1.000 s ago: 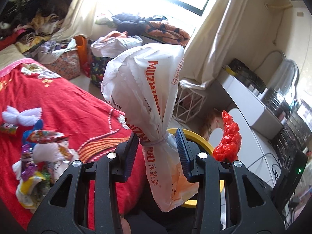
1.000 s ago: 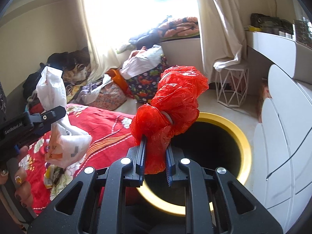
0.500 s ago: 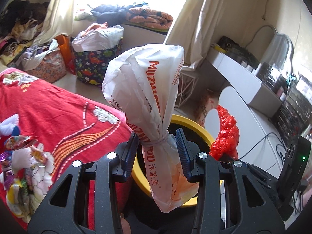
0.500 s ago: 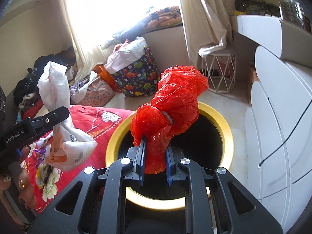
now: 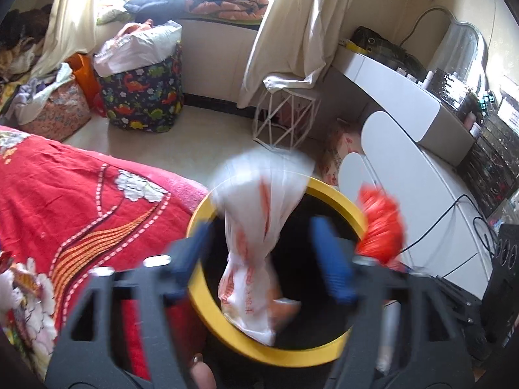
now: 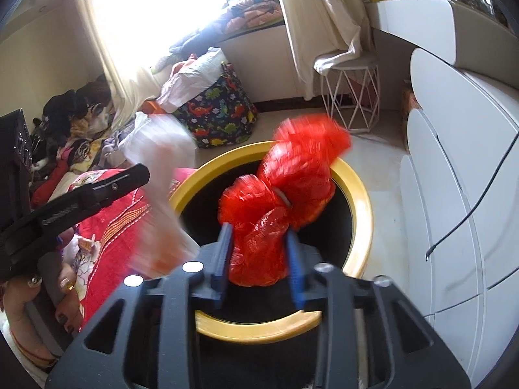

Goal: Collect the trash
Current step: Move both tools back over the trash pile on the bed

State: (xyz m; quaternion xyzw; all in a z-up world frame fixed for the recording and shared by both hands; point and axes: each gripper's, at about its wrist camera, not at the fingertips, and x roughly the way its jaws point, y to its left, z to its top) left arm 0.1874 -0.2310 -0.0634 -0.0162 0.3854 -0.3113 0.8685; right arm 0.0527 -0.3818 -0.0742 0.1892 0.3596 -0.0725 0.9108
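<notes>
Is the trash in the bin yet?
Almost. Both grippers are over the yellow bin, jaws opening. The white bag hangs loose between the left gripper pads, dropping in. The red bag sits between the right gripper pads. Left: both bags landing inside.

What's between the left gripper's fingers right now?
In the left wrist view, the white bag hangs blurred between the left gripper's opening jaws, touching neither pad, over the yellow-rimmed bin.
</notes>
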